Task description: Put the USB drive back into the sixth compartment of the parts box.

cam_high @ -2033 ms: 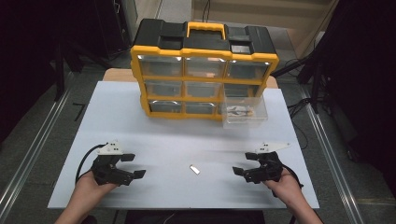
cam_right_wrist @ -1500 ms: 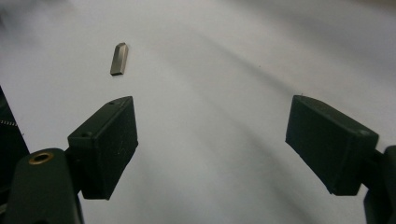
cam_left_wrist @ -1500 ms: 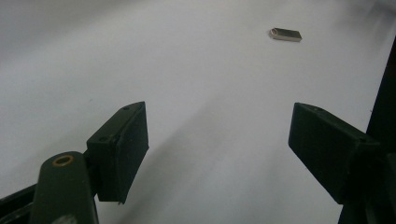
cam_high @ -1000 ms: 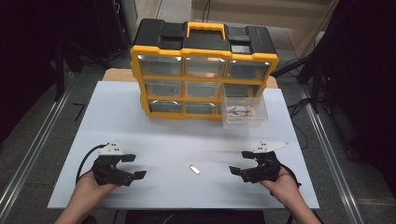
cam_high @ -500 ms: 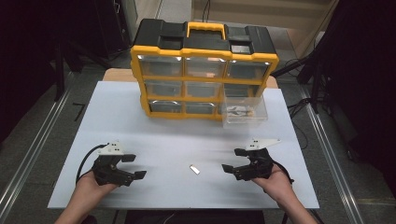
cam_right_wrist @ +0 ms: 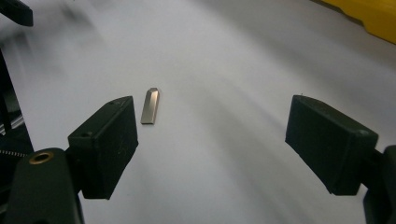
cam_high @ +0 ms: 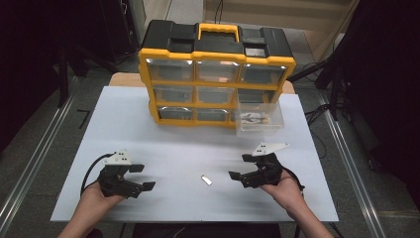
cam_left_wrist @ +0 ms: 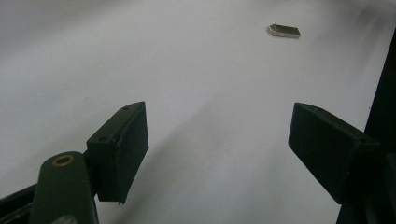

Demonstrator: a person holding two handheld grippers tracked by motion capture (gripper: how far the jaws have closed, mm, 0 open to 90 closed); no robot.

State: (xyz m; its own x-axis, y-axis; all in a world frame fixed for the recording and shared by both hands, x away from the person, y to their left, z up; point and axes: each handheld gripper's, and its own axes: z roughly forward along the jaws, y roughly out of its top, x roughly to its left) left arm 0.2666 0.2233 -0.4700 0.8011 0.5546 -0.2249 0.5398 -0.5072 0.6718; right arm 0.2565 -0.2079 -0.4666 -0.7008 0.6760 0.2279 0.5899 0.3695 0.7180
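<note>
Left gripper (cam_high: 138,177) rests low on the white table (cam_high: 124,119) at the near left, held in the person's left hand (cam_high: 94,201); jaws spread wide apart, nothing between them. In the left gripper view the same gap shows bare table, with the small metal piece (cam_left_wrist: 285,31) lying well ahead and off to one side.

Small metal piece (cam_high: 206,179): lies flat on the table near the front edge, between the two grippers, nearer the right one, touching neither. Slim, flat, silvery. In the high view its long axis runs on a diagonal, from far-left to near-right. In the right gripper view (cam_right_wrist: 150,105) one end is cut slantwise and points away from the camera; the squared end faces it.

Right gripper (cam_high: 238,167), in the right hand (cam_high: 285,191): jaws wide open, empty, aimed leftward toward the piece.

Behind, centre: yellow-and-black drawer organiser (cam_high: 218,79), one clear drawer (cam_high: 259,119) pulled out at lower right.
</note>
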